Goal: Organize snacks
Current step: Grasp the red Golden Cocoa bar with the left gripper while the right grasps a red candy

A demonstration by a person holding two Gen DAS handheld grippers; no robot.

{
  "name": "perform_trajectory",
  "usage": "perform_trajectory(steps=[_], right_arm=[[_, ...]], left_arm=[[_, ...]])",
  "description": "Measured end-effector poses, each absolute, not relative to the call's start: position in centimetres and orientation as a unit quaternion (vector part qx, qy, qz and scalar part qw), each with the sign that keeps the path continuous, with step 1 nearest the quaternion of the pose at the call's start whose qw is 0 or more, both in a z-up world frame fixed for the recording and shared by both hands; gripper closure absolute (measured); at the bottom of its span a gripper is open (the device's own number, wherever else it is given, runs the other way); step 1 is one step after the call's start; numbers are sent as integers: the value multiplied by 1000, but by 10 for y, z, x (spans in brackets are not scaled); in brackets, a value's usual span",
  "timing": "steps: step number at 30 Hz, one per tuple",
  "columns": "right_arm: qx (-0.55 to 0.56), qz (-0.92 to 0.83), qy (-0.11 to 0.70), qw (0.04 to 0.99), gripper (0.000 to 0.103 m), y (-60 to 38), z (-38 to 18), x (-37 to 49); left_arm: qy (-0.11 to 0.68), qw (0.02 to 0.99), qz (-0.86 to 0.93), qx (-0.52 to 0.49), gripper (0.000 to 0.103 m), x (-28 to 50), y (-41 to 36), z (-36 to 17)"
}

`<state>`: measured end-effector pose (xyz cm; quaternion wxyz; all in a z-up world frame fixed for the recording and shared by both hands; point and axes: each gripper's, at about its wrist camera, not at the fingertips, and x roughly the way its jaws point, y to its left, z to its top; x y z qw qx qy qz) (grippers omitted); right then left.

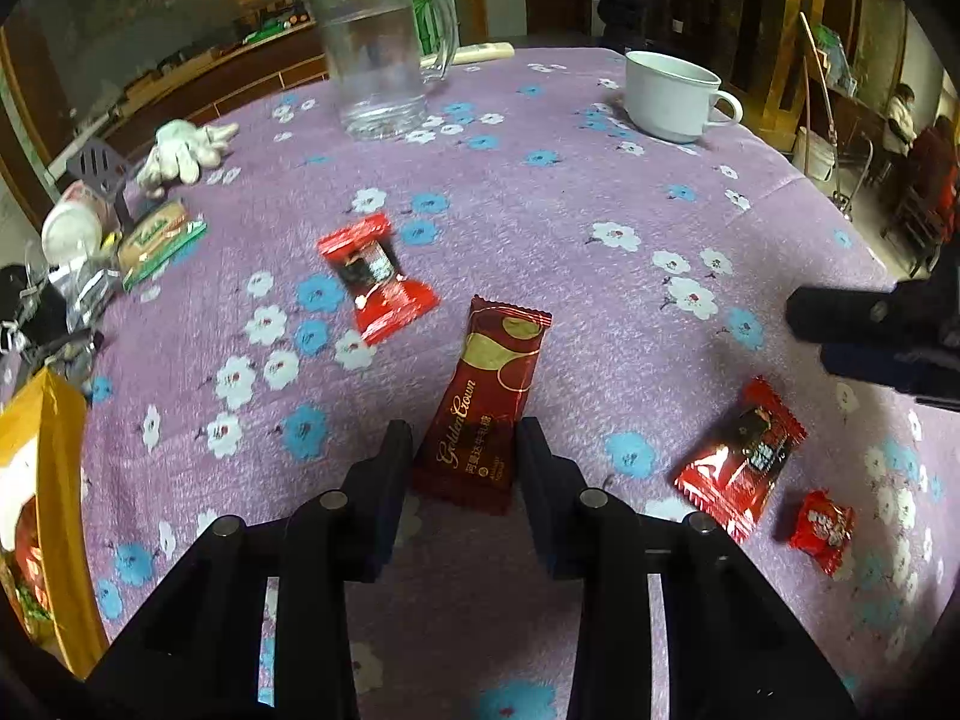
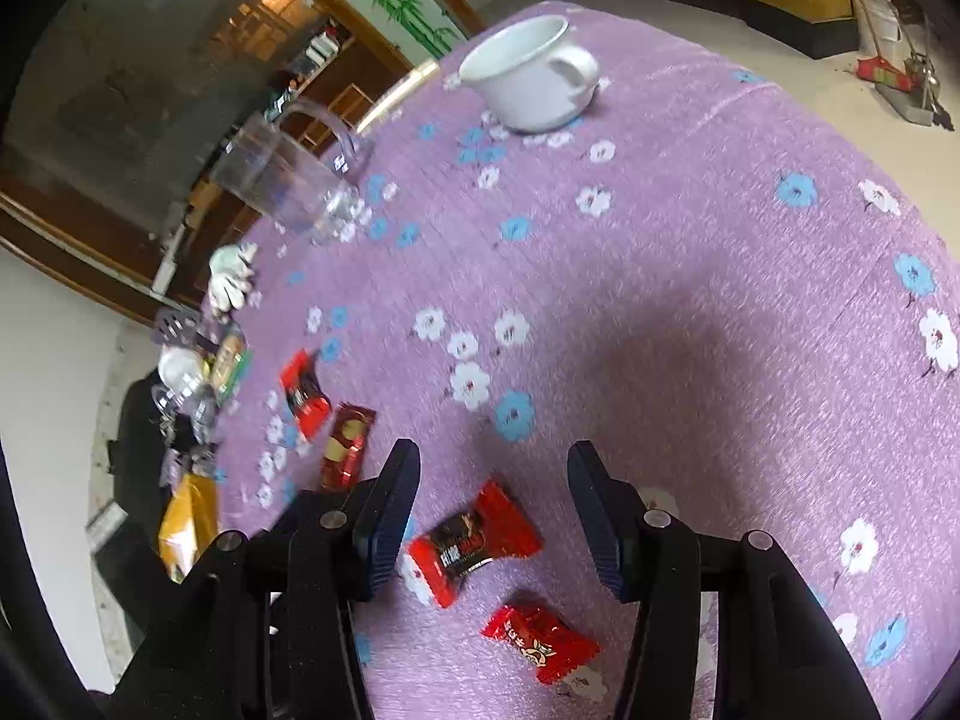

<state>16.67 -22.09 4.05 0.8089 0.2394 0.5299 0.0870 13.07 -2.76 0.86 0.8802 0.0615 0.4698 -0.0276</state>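
A dark red Golden Crown candy bar [image 1: 489, 396] lies on the purple flowered tablecloth [image 1: 600, 300]. My left gripper [image 1: 463, 429] is shut on the bar's near end, a pad on each side. The right wrist view shows the same bar [image 2: 347, 450] at the left. My right gripper [image 2: 492, 453] is open above the cloth, and a red-and-black candy [image 2: 474, 540] lies loose below the gap. A small red candy [image 2: 540, 639] sits nearer still. Another red candy [image 1: 375, 276] lies beyond the bar. The right gripper [image 1: 870, 330] shows as a dark shape at the right edge.
A glass mug [image 1: 384, 54] and a white cup [image 1: 672, 96] stand at the far side. A white glove [image 1: 186, 150], a green-and-tan packet [image 1: 159, 240] and plastic clutter crowd the left edge. A yellow snack bag [image 1: 42, 480] stands near left.
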Motion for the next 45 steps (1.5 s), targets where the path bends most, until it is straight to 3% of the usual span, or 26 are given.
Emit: perform_trajectory(steps=[11, 15, 21, 23, 24, 25, 32, 37, 45], right_arm=[[187, 204, 545, 791, 49, -157, 28, 155], [156, 238, 490, 824, 49, -146, 52, 140], [176, 227, 485, 826, 48, -159, 57, 142], [175, 232, 496, 819, 49, -158, 55, 144], [176, 234, 499, 815, 49, -158, 54, 144], [180, 241, 506, 809, 49, -157, 53, 144], [158, 252, 503, 811, 49, -141, 55, 133], [64, 263, 449, 851, 49, -113, 56, 131], [15, 272, 511, 815, 48, -90, 22, 145]], left_arm=[[516, 855, -12, 50, 68, 96, 1, 11], [519, 854, -1, 19, 47, 94, 14, 15], [512, 857, 13, 49, 45, 113, 6, 8], [492, 869, 19, 57, 53, 112, 3, 8], [486, 872, 20, 53, 70, 111, 4, 9], [481, 875, 29, 45, 79, 110, 7, 9], [462, 884, 66, -35, 79, 105, 54, 16], [443, 891, 70, -63, 79, 101, 60, 24], [425, 900, 58, -80, 79, 93, 65, 33]])
